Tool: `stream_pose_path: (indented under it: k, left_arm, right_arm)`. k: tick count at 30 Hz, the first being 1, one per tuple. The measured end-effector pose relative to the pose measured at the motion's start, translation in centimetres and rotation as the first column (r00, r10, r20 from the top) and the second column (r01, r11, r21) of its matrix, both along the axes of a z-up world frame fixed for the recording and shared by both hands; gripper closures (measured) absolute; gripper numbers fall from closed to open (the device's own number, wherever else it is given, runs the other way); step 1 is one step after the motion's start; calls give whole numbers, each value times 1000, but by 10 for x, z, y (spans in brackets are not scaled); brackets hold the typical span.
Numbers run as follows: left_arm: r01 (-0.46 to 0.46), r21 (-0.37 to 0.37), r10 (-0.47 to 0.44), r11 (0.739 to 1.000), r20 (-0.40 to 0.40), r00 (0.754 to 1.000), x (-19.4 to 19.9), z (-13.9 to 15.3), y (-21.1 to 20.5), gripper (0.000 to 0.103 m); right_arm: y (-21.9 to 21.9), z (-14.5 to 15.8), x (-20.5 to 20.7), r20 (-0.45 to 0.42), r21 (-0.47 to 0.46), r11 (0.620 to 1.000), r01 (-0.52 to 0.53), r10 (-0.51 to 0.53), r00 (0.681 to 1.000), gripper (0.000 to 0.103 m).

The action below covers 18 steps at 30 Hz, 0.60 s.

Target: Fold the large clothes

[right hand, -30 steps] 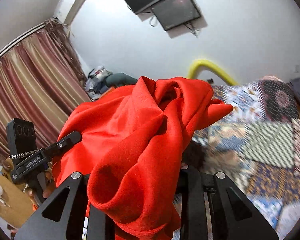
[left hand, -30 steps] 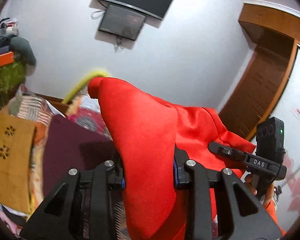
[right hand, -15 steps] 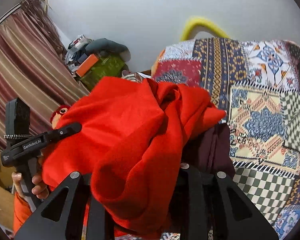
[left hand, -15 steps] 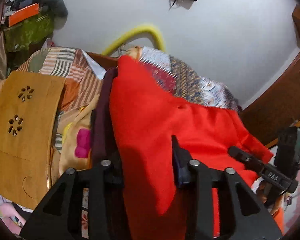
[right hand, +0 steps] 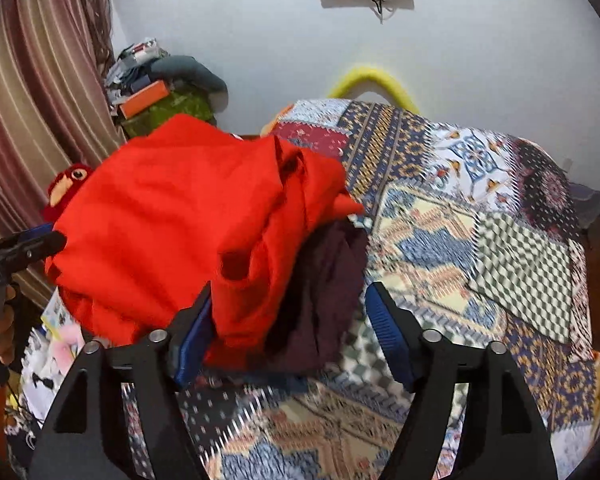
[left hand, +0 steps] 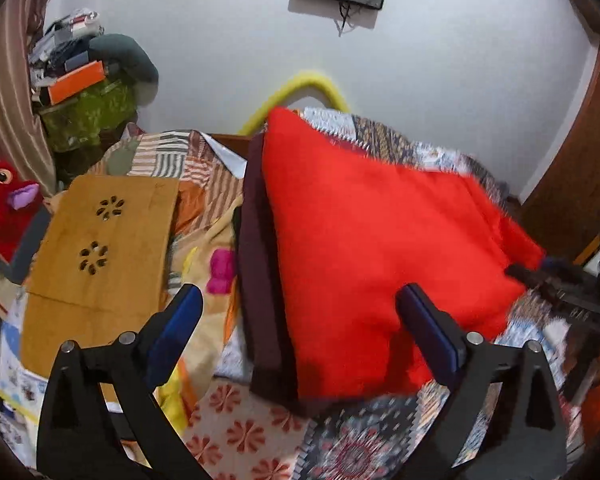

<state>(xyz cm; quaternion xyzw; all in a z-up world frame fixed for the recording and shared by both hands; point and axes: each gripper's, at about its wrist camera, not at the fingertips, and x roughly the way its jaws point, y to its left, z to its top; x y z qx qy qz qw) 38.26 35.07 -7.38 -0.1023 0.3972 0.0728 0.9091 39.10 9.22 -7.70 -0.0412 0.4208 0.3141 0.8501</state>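
Note:
A large red garment [left hand: 364,248] lies bunched on top of folded dark maroon clothes [left hand: 256,264] on the patchwork bedspread [left hand: 360,444]. My left gripper [left hand: 298,320] is open, its blue-padded jaws standing wide on either side of the stack. In the right wrist view the red garment [right hand: 172,216] drapes over the maroon cloth [right hand: 324,288], and my right gripper [right hand: 290,328] is open with the cloth edge between its jaws but not pinched. The other gripper's body [right hand: 8,252] shows at the left edge.
A wooden lap board [left hand: 96,240] lies left of the stack. A red plush toy [left hand: 4,200] sits at far left. A cluttered green-covered stand [left hand: 84,104] and curtain [right hand: 32,92] are behind. A yellow foam tube [left hand: 300,88] curves at the wall.
Both grippers were shut on the red garment and held it up. They came down to the bed, opened and let it go; it now rests on the maroon stack.

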Motion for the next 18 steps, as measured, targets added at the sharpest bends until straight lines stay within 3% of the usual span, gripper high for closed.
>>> stream_pose_path:
  k: [4, 9, 18]
  left_arm:
    - [-26, 23, 27, 999, -30, 999, -19, 0, -8, 4]
    - [-26, 120, 29, 992, -18, 999, -44, 18, -33, 4]
    - [-27, 267, -27, 963, 196, 980, -116, 101, -105, 4]
  right_arm:
    - [-12, 3, -8, -12, -28, 1000, 11, -12, 1000, 32]
    - [-24, 29, -29, 65, -28, 1000, 11, -9, 998, 32]
    - [-58, 117, -110, 275, 133, 991, -28, -10, 961, 32]
